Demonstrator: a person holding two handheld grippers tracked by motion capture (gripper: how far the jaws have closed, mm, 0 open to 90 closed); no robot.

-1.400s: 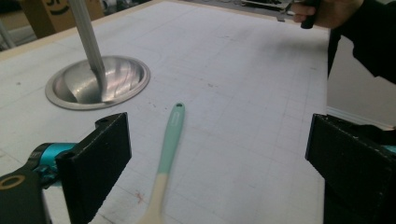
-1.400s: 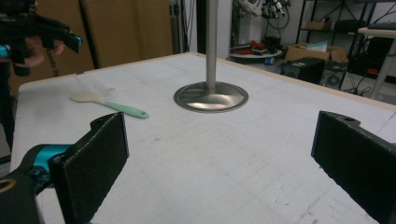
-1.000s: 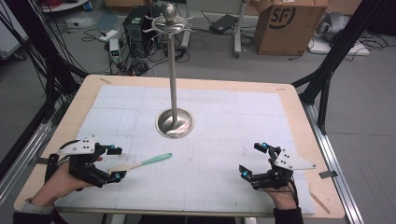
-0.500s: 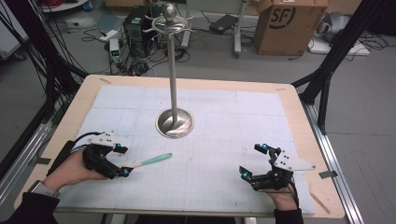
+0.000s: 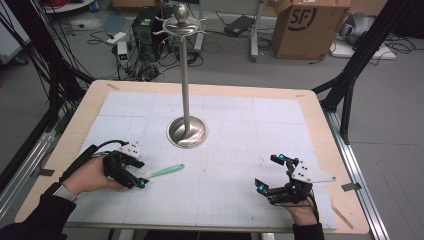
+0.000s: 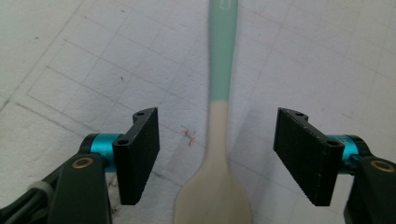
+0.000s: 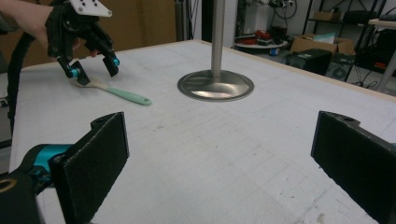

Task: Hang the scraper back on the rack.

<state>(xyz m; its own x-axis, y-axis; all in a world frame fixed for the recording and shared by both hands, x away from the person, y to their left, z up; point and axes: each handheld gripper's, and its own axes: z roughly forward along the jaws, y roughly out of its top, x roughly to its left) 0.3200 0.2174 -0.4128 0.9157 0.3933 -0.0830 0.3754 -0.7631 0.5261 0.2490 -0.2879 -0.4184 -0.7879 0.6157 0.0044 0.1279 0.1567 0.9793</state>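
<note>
A spoon (image 5: pixel 167 171) with a teal handle and a pale bowl lies flat on the white gridded mat (image 5: pixel 235 125), left of centre. My left gripper (image 5: pixel 140 174) is lowered over its pale end. In the left gripper view the spoon's neck (image 6: pixel 219 116) runs up between the two pads (image 6: pixel 140 154), with a gap on each side. The jaws have just been closing and do not touch the spoon. The right gripper view shows that same gripper (image 7: pixel 93 67) astride the spoon (image 7: pixel 126 95). My right gripper (image 5: pixel 267 172) rests near the front right, open with nothing in it (image 7: pixel 219 158).
A tall metal stand with a round base (image 5: pixel 187 132) rises from the middle of the mat, with hooks at its top (image 5: pixel 181 22). The wooden table edge (image 5: pixel 320 115) frames the mat. Boxes, cables and equipment lie on the floor beyond.
My left hand has slid right and a little down onto the spoon's pale end, and its jaws have narrowed around the neck. The spoon and the right gripper have not moved.
</note>
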